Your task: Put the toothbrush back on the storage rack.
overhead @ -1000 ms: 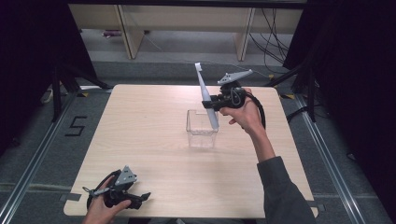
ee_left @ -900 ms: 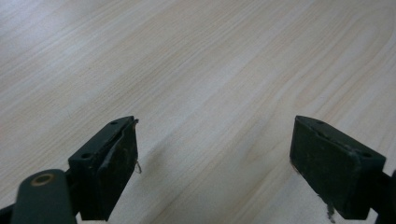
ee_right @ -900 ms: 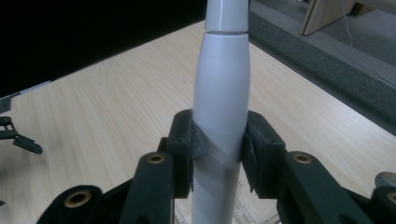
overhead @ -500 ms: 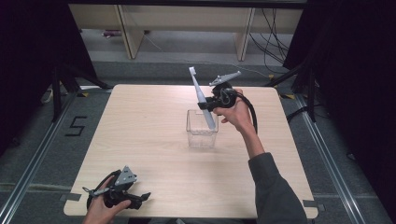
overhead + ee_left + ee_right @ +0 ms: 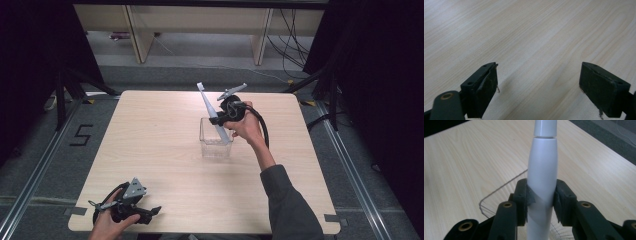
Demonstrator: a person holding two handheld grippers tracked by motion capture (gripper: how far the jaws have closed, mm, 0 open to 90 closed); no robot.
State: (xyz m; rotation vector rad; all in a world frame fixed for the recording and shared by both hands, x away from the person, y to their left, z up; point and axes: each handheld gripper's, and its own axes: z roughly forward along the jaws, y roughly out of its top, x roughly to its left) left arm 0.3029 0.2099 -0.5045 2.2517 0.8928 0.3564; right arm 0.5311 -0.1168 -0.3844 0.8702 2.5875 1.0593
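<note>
- High view: my right gripper (image 5: 220,119) hangs over the middle of the table (image 5: 150,150), clamped on a long white wand (image 5: 212,112).
- The wand leans — its top tips up and away toward the far edge, its lower end goes down into a clear box (image 5: 216,140) that stands near the table's centre.
- Whether the wand's tip touches the box floor I cannot tell from here.
- My right hand (image 5: 245,126) holds the gripper just beside the box's right wall, with the cable looping off behind it.
- My left gripper (image 5: 150,212) sits at the near left corner of the table, well apart from the box, low over the wood.
- Left gripper view: my jaws stand wide apart with bare table between them — nothing held.
- Right gripper view: my jaws press on both sides of the wand, gripping its thick white body below a seam where a narrower section starts.
- The box's clear rim curves under and to the left of my jaws, so the wand's lower part is inside it.
</note>
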